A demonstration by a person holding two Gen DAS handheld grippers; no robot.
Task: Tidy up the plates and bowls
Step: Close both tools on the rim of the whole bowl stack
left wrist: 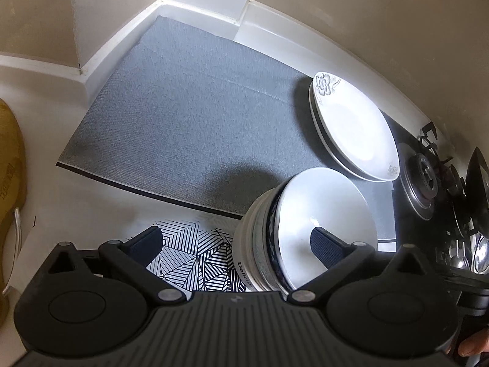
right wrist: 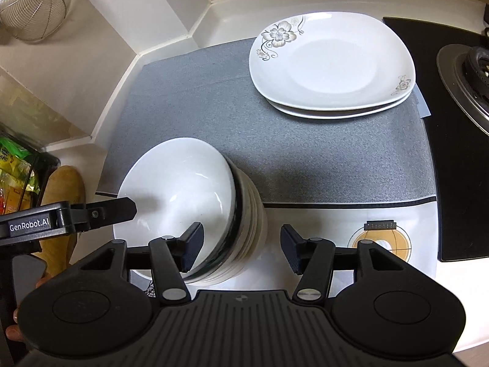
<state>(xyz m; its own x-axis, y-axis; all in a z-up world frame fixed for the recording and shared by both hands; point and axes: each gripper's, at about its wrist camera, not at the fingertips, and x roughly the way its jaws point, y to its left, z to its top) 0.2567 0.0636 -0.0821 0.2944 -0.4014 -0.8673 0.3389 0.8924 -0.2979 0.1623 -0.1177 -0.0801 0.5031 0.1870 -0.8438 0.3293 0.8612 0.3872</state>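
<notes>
The bowls point(right wrist: 183, 195) are nested in one stack at the front edge of the grey mat point(right wrist: 275, 140), and the plates point(right wrist: 330, 61) lie in a second stack at the mat's far right, next to the stove point(right wrist: 464, 73). Both stacks look finished, so the step in hand appears to be letting go of the bowl stack.

The left gripper point(left wrist: 241, 244) has its fingers spread to their widest; one finger point(left wrist: 327, 246) sits over the top bowl's inside, the other is off to the side, and neither seems to press on anything. The right gripper point(right wrist: 241, 246) is partly spread, straddling the stack's right rim without visibly pinching it.

Next, both grippers need to lift clear without knocking the tilted-looking stack.

Counts: two plates with flower prints. The bowl stack shows one white bowl on top, a dark-rimmed one under it, and several pale rims below; perhaps five or six, but I cannot count them surely.
</notes>
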